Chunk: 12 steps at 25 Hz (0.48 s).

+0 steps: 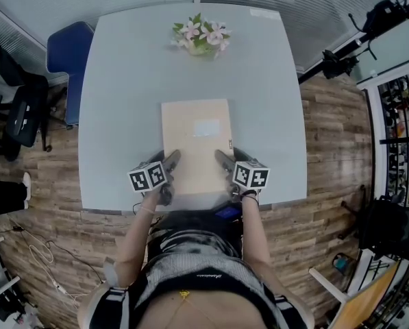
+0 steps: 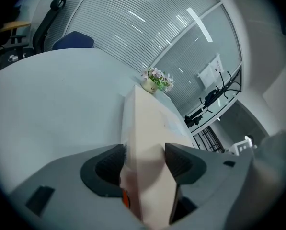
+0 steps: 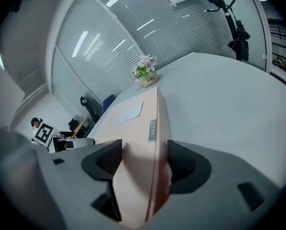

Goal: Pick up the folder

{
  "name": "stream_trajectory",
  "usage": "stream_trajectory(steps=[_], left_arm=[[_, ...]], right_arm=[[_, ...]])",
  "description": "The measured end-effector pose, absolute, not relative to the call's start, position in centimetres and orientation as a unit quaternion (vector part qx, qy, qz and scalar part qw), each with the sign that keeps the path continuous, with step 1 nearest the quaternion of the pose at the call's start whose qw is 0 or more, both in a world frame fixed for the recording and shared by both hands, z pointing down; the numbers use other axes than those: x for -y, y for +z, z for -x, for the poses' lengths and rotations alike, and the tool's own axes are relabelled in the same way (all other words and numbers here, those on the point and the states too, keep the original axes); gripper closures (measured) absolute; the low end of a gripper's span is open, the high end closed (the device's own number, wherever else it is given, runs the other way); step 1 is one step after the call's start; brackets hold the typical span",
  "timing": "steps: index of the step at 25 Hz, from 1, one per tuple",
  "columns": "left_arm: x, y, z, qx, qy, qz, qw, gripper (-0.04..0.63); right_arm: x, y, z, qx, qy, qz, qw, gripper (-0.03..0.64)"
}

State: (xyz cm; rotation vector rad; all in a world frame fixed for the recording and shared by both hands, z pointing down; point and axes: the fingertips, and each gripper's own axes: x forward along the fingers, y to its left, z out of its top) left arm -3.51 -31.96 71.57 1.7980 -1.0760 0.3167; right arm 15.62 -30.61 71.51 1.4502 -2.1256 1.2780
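A beige folder [image 1: 196,142] lies flat on the pale grey table [image 1: 122,81], near its front edge, with a white label on its top face. My left gripper [image 1: 170,160] sits over the folder's near left edge. In the left gripper view the folder [image 2: 147,128] fills the space between the jaws of the left gripper [image 2: 144,163], with a thin dark gap at one pad. My right gripper [image 1: 225,160] sits over the near right edge. In the right gripper view both pads of the right gripper [image 3: 143,159] lie against the folder [image 3: 138,128].
A small pot of pink flowers [image 1: 201,36] stands at the table's far edge, beyond the folder. A blue chair [image 1: 66,50] and a black chair [image 1: 19,108] stand off the left side. Camera gear on stands [image 1: 341,64] is off the right side.
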Motion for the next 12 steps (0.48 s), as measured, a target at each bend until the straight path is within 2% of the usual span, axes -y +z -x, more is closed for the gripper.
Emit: stream_trajectory(steps=[12], left_arm=[[32.1, 67.4, 3.9, 0.451, 0.118, -0.757, 0.459, 0.331]], right_arm=[[30.1, 67.1, -15.4, 0.739, 0.403, -0.527, 0.119, 0.325]])
